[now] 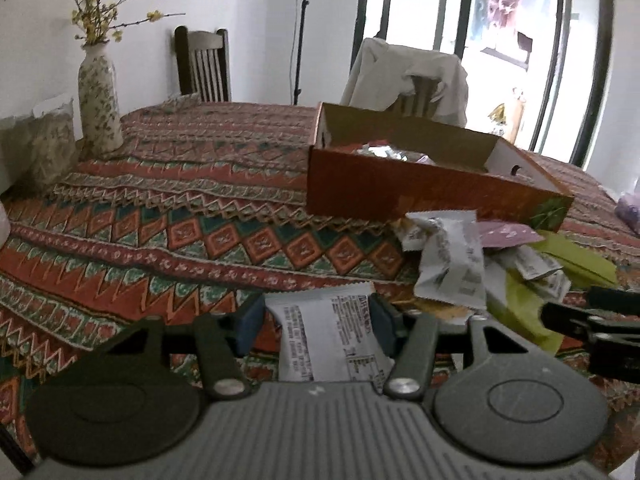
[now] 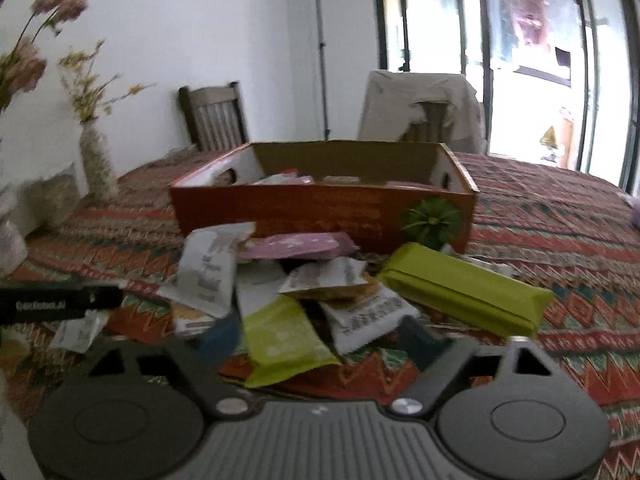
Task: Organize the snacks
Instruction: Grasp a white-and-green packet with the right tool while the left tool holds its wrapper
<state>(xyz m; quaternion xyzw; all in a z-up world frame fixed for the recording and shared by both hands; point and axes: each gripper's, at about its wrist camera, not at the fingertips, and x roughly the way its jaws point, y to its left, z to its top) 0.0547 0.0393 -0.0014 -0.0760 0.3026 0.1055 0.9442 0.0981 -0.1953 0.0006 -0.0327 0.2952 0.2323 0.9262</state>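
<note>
Patterned tablecloth (image 1: 160,216), covering the table. Orange cardboard box (image 2: 320,216), open-topped, a few packets inside, set just behind the snack pile. Pile of snack packets (image 2: 304,280), loose on the cloth before the box. Left gripper (image 1: 316,320), narrowed onto a white printed packet (image 1: 328,340), pads pressing both edges. Right gripper (image 2: 316,336), partly open around a green packet (image 2: 284,340) and a white one; contact unclear through blur.
</note>
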